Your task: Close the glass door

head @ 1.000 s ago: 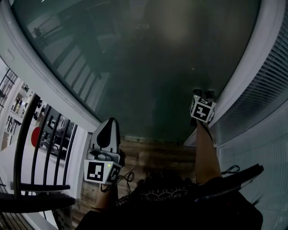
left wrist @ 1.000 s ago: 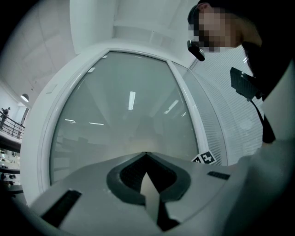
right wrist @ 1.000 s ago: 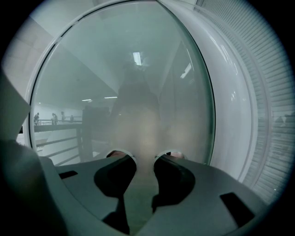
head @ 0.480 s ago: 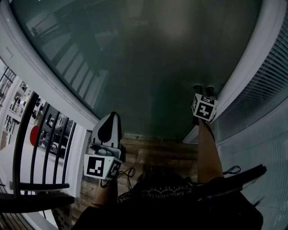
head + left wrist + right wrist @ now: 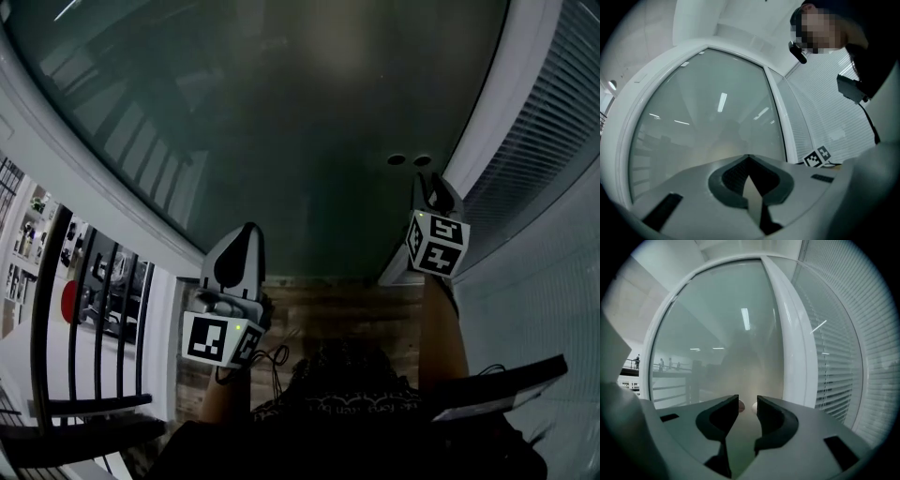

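Observation:
The glass door [image 5: 281,122] is a large frosted pane in a white frame [image 5: 487,122], filling the head view ahead of me. Two small round fittings [image 5: 410,160] sit on the glass near its right edge. My right gripper [image 5: 427,176] points at them from a short way back, open with nothing between its jaws; in the right gripper view [image 5: 747,401] the fittings [image 5: 753,406] show through the gap. My left gripper [image 5: 247,229] is held lower and to the left, apart from the glass, and is shut and empty, its tips meeting in the left gripper view [image 5: 749,158].
Slatted blinds [image 5: 553,112] cover the wall right of the door frame. A black railing [image 5: 56,309] stands at the left, with a red object [image 5: 70,298] behind it. Wooden floor [image 5: 328,314] lies at the foot of the door. A dark board [image 5: 497,384] is under my right arm.
My right gripper has drawn back from the glass, and the two round fittings now show clear of its tips. The left gripper has shifted slightly forward.

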### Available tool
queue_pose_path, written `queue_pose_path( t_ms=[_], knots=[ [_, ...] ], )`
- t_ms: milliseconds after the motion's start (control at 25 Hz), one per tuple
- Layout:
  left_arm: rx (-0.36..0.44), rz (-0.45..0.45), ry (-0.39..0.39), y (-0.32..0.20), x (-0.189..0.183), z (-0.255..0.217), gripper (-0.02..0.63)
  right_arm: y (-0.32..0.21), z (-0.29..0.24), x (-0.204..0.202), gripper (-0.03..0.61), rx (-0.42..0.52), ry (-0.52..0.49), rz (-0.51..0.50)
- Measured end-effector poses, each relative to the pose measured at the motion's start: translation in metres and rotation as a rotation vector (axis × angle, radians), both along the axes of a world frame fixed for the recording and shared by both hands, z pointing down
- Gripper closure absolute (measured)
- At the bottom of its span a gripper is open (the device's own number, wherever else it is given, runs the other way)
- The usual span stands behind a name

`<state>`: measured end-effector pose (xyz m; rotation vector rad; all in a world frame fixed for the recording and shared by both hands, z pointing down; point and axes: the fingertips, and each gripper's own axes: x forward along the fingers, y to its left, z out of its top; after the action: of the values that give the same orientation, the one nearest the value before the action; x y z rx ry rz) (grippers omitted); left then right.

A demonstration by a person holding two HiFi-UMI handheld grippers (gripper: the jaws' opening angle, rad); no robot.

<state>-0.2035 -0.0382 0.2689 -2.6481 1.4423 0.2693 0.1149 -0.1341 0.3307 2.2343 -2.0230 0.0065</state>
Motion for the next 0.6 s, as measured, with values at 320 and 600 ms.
queue_pose_path(
  t_ms=[320,600],
  knots=[
    [-0.009,0.038,0.018,0.020,0.032,0.003,0.612,0.083,-0.036,-0.021,0.459,0.096,0.076,-0.131],
    [0.002,-0.053,0.035,0.073,0.063,-0.005,0.612,0.149,-0.071,0.003,0.459,0.174,0.068,-0.231]
  ],
)
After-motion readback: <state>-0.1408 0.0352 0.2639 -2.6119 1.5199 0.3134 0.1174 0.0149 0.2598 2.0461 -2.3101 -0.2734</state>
